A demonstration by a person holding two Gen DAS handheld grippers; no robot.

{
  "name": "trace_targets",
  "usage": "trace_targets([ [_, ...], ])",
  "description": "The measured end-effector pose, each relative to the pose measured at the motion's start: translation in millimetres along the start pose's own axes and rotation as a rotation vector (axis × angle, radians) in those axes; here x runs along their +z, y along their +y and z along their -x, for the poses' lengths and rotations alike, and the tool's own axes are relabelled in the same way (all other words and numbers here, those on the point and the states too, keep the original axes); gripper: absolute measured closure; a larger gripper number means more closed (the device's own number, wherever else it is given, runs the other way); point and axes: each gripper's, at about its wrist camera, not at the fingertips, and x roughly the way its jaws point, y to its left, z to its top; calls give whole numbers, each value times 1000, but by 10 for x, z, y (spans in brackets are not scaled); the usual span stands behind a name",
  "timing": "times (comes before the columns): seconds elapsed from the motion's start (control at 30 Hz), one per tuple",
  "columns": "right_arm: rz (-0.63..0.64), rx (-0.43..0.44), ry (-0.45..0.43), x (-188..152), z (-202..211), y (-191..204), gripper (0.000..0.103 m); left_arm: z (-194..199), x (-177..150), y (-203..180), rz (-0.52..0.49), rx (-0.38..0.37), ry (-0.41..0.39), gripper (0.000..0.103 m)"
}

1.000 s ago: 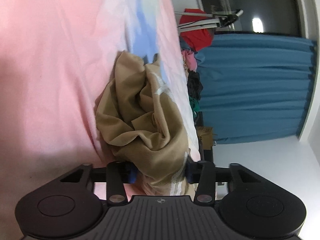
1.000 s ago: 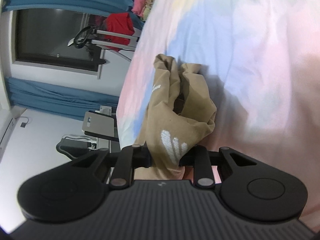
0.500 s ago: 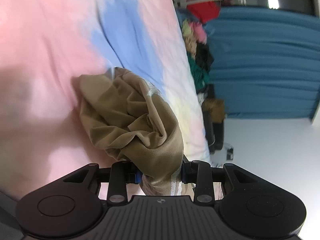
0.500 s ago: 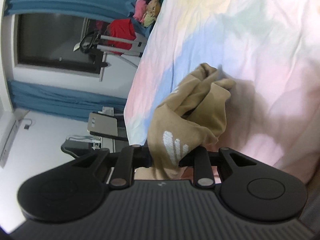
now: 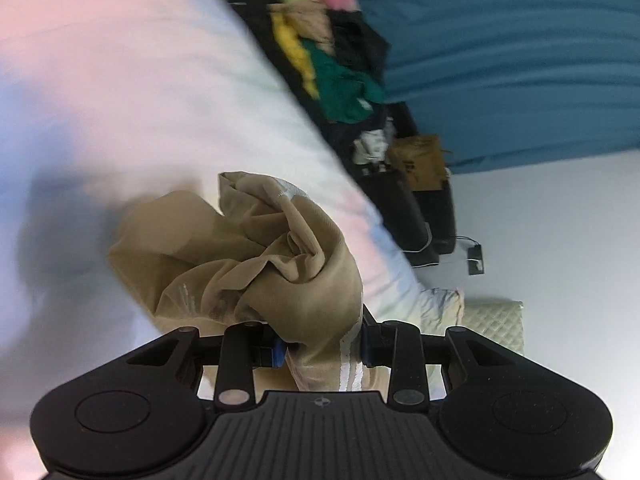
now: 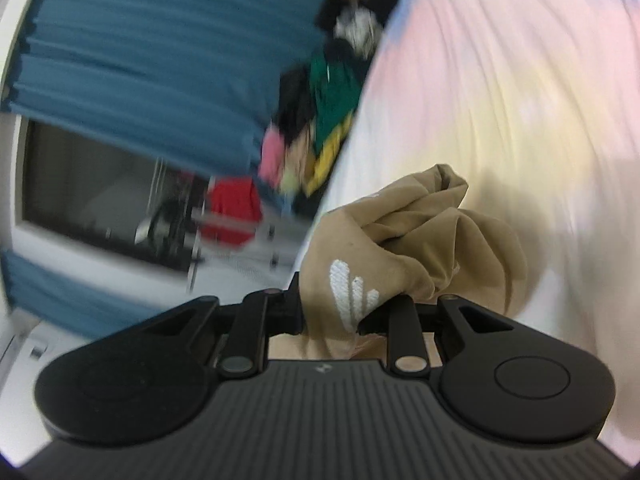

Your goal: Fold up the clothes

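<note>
Seen from the left wrist camera, the left gripper (image 5: 320,350) is clamped on a bunched tan garment (image 5: 256,256), its jaws pressed against a fold edged with white stripes. The cloth billows forward from the fingers in loose creases over a pastel bedsheet (image 5: 140,92) of pink, white and pale blue. To the right of the bed edge lies a pile of clothes (image 5: 332,68) in yellow, green, pink and black, then a brown cardboard box (image 5: 420,162), with a blue curtain (image 5: 520,52) behind and a quilted cushion (image 5: 494,324) low at the far right.

In the right wrist view, heavily blurred, the blue curtain (image 6: 160,52) and a dark window (image 6: 96,196) fill the left side, with a red item (image 6: 234,212) on a metal frame beside them. The pile of clothes (image 6: 316,124) sits by the bed edge. The right gripper (image 6: 340,316) grips the tan garment (image 6: 408,240) at a part bearing a white embroidered logo (image 6: 350,292), jaws closed on the cloth. The pastel bedsheet (image 6: 520,100) stretches to the right.
</note>
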Motion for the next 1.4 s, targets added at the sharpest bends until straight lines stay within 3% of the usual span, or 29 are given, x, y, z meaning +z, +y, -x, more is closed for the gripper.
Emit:
trace_targets([
  [0.2, 87, 20, -186, 783, -452, 213, 77, -997, 398, -671, -128, -56, -11, 68],
  [0.33, 149, 8, -237, 972, -635, -38, 77, -1661, 663, -1118, -213, -93, -19, 68],
  [0.5, 196, -61, -179, 767, -845, -660, 77, -1959, 394, -328, -290, -49, 31, 68],
  [0.67, 90, -145, -86, 272, -887, -1343, 77, -2159, 125, 529, -302, 41, 84, 68],
  [0.73, 56, -172, -69, 50, -820, -1589, 77, -2096, -16, 752, -320, 50, 83, 68],
  [0.8, 25, -180, -56, -82, -801, -1766, 77, -2281, 55, 902, -344, 59, 74, 66],
  [0.93, -38, -176, -27, -131, -743, -1866, 75, -2132, -41, 856, -415, 87, 68, 60],
  [1.03, -68, -255, 20, -68, -617, -1698, 73, -2010, -67, 618, -483, 154, 78, 51],
  [1.17, -32, -359, 41, -60, -369, -1368, 73, -1636, -150, 259, -550, 192, 67, 47],
  [1.37, 131, -309, 18, -142, 185, -775, 73, -878, -419, -358, -703, 176, -7, 42],
  [1.4, 162, -287, 9, -140, 275, -660, 68, -738, -481, -452, -728, 173, -27, 37],
])
